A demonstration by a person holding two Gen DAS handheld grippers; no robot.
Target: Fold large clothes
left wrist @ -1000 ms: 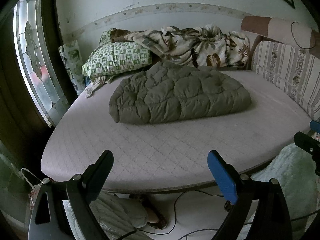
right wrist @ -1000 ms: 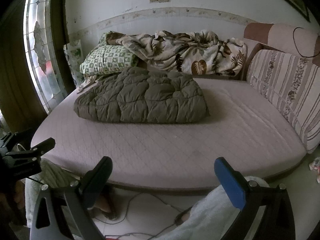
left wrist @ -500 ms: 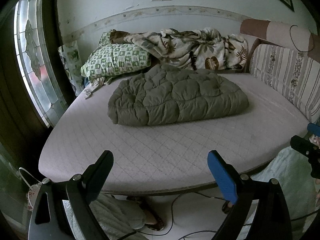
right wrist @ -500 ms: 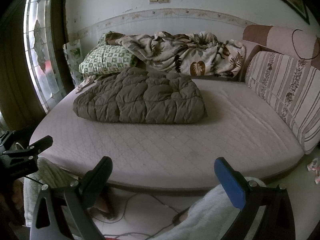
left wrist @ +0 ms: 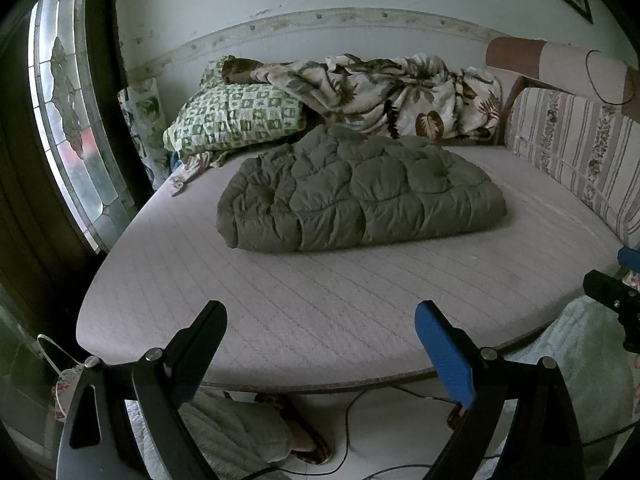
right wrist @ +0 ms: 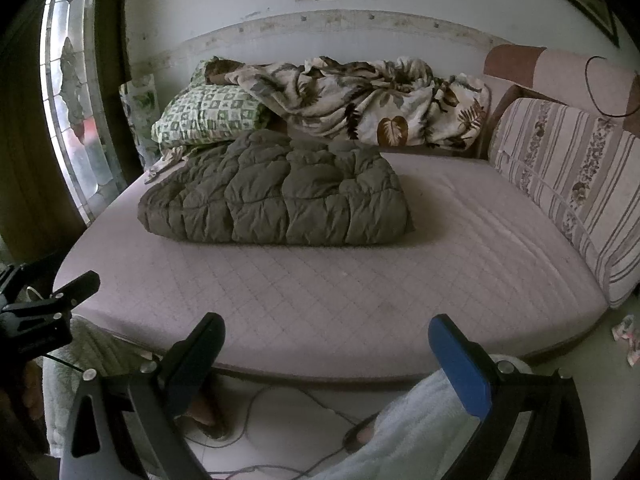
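Observation:
An olive-green quilted coat (left wrist: 360, 196) lies folded into a thick rectangle on the pale pink mattress (left wrist: 304, 300); it also shows in the right wrist view (right wrist: 276, 196). My left gripper (left wrist: 320, 320) is open and empty, held off the mattress's near edge, well short of the coat. My right gripper (right wrist: 328, 332) is open and empty, also in front of the near edge (right wrist: 360, 304). The right gripper shows at the right rim of the left wrist view (left wrist: 616, 300), and the left gripper at the left rim of the right wrist view (right wrist: 44, 308).
A green checked pillow (left wrist: 236, 120) and a crumpled leaf-print blanket (left wrist: 396, 92) lie at the back by the wall. A striped cushion (left wrist: 576, 152) stands on the right. A stained-glass window (left wrist: 68, 112) is left. Cables (right wrist: 260, 404) and slippers lie on the floor.
Both grippers have drawn back and risen a little from the bed, so the coat sits slightly lower and farther in view. The coat has not moved. Both grippers stay open.

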